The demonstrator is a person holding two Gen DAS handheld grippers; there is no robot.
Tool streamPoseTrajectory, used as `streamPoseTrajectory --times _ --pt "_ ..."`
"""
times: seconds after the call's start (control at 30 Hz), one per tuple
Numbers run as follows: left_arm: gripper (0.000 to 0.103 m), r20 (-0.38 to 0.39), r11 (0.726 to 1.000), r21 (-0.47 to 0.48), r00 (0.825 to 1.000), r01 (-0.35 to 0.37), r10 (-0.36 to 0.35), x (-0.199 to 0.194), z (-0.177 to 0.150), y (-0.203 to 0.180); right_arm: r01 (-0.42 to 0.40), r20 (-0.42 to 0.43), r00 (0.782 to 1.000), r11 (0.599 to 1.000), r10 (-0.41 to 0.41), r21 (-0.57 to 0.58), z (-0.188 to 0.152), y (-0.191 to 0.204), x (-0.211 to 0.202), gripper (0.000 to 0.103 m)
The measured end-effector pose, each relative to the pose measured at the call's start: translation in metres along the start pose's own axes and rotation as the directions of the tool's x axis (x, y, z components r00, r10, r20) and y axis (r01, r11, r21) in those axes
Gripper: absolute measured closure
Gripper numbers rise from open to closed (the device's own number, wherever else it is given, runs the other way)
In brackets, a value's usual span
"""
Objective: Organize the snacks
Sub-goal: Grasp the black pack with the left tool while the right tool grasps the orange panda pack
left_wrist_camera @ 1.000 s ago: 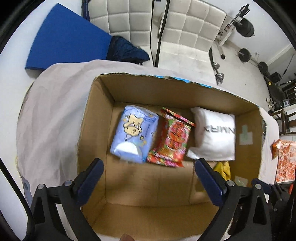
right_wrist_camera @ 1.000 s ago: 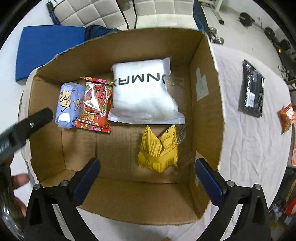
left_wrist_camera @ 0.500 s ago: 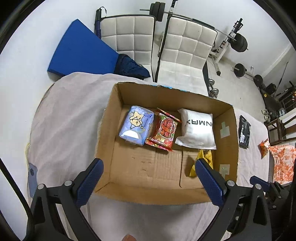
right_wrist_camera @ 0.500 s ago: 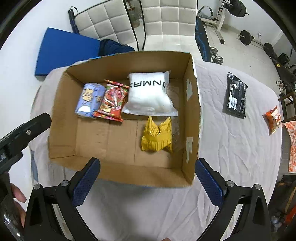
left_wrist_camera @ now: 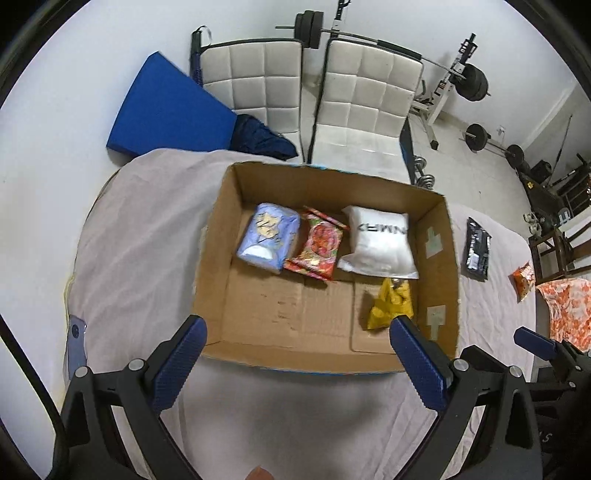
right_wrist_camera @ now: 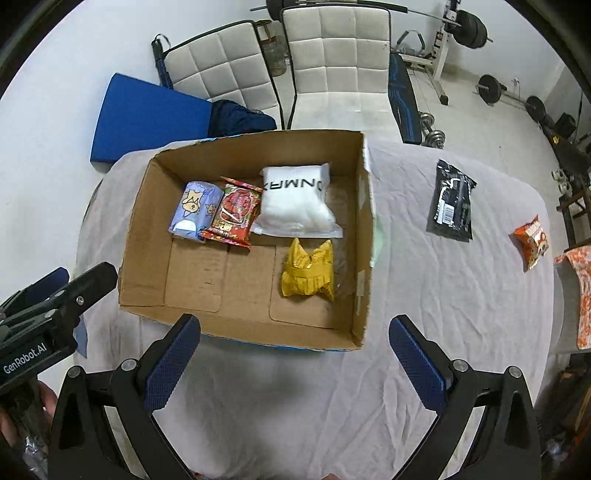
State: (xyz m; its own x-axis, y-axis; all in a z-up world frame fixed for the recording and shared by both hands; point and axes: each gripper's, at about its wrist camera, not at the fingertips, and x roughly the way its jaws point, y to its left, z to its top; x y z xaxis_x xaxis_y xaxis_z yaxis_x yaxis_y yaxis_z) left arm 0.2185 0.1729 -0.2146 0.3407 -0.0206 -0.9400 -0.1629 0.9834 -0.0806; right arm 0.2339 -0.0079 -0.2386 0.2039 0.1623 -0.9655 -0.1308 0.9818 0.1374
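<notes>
Two white chairs [right_wrist_camera: 295, 74], barbell rack [right_wrist_camera: 448, 26], cloth-covered table [right_wrist_camera: 443, 295], cardboard box [right_wrist_camera: 147, 236].

Four snack packets [right_wrist_camera: 308, 273] in one cardboard box [right_wrist_camera: 364, 236], two more packets [right_wrist_camera: 451, 201] on the cloth, two white chairs [right_wrist_camera: 332, 55].

Four snack packs [right_wrist_camera: 236, 212] lie inside the box [right_wrist_camera: 364, 236]; two packets [right_wrist_camera: 451, 201] lie right of it.

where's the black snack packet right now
In the right wrist view the black packet lies flat on the tablecloth, right of the cardboard box and left of the orange packet.
</notes>
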Motion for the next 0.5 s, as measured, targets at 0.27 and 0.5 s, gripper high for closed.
streamPoseTrajectory --times 0.27,0.5 --pt "0.001 -0.010 0.988 0.134 0.997 0.078 -0.077 0.009 0.026 -0.100 0.051 0.030 0.998 0.987 -0.056 0.152 0.013 -0.102 -0.020 0.000" --pt "0.001 -0.067 0.953 0.259 0.987 0.160 -0.147 0.036 0.056 -0.208 0.147 0.041 0.985 0.942 -0.166 0.302 0.032 -0.242 -0.035 0.000"
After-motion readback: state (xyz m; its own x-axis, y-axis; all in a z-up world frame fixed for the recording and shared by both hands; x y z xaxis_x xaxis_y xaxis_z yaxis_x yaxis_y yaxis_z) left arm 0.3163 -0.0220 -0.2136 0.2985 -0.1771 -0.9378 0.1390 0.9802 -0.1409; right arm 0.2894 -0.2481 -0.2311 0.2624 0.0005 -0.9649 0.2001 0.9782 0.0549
